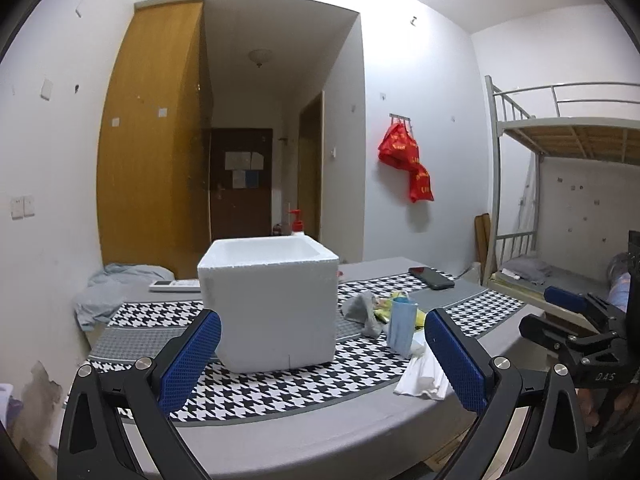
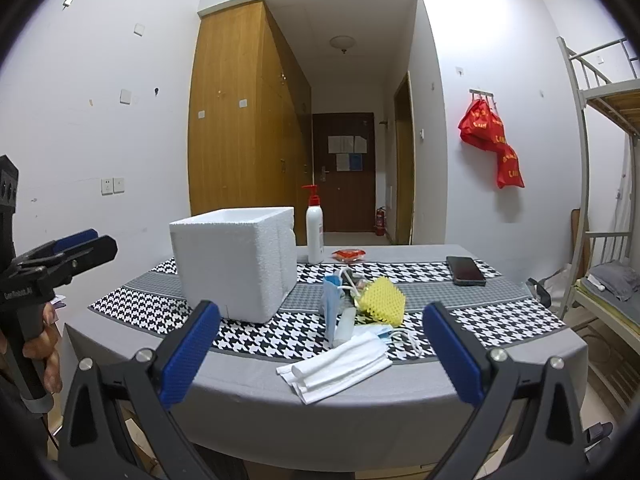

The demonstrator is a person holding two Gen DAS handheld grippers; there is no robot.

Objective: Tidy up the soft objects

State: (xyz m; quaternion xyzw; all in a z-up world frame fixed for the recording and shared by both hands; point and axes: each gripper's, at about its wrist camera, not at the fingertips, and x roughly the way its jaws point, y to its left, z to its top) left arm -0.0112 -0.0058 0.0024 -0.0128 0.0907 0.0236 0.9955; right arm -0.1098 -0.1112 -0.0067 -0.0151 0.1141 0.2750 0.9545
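Observation:
A white foam box [image 1: 269,304] [image 2: 236,262] stands open-topped on the table. To its right lies a pile of soft items: a blue face mask [image 1: 401,326] [image 2: 331,300], a grey cloth [image 1: 362,310], a yellow foam net [image 2: 382,295], and a white folded mask [image 2: 334,368] [image 1: 424,376] near the front edge. My left gripper [image 1: 322,356] is open and empty, in front of the box. My right gripper [image 2: 320,354] is open and empty, in front of the white mask. Each gripper shows at the edge of the other's view.
The table [image 2: 320,412] has a grey and houndstooth cloth. A pump bottle [image 2: 315,232], a red packet [image 2: 349,255] and a black phone [image 2: 465,271] lie toward the back. A remote [image 1: 174,286] and blue-grey cloth [image 1: 116,288] lie far left. A bunk bed [image 1: 560,184] stands right.

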